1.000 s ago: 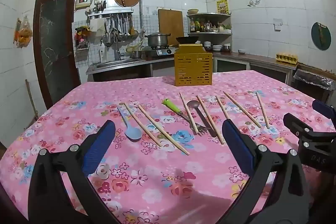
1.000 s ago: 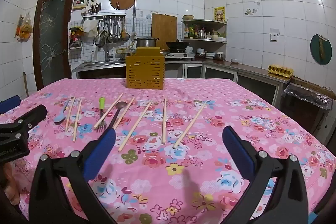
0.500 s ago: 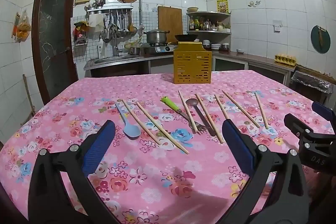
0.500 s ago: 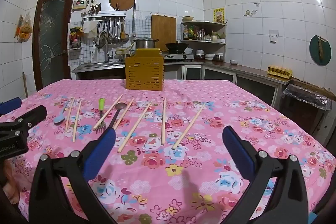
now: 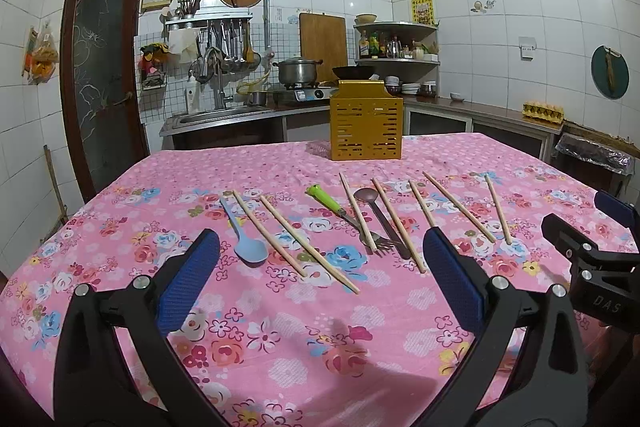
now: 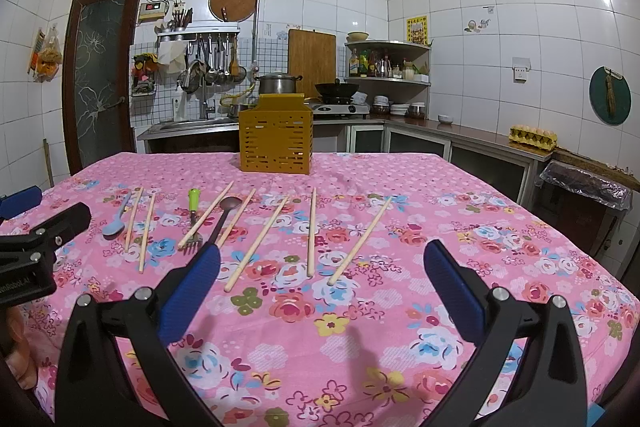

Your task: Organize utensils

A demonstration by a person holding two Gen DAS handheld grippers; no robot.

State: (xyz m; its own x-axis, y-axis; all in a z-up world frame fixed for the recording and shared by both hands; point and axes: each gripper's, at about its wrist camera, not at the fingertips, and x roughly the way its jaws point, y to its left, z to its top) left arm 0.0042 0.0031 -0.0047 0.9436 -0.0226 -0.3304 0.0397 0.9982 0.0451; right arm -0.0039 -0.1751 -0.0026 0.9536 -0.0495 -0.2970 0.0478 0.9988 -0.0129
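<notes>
left gripper [image 5: 320, 279]: blue-padded fingers spread wide, nothing between them, hovering over the near edge of the table [image 5: 280, 355], which wears a pink floral cloth. right gripper [image 6: 322, 283]: likewise spread wide and empty, over the same near edge, further toward the right side. utensils, one loose row across the middle of the table, left to right: light blue spoon [image 5: 243, 230], bowl toward the near edge; two chopsticks just beside it, the nearer-lying one [image 5: 310, 244] slanting toward the near edge; fork with green handle [image 5: 346, 218], tines nearward, a chopstick [image 5: 357, 212] lying across it; dark metal spoon [image 5: 380, 217], bowl toward the far edge, touching the next chopstick [image 5: 396, 223]; four more chopsticks toward the right side, the last [image 6: 358, 237] apart from the rest. yellow slotted utensil holder [image 6: 275, 139]: upright, near the middle of the far edge, well apart from the row. beyond the table: kitchen counter [image 6: 460, 131] with pot [image 6: 277, 83] and wok [image 6: 337, 89].
</notes>
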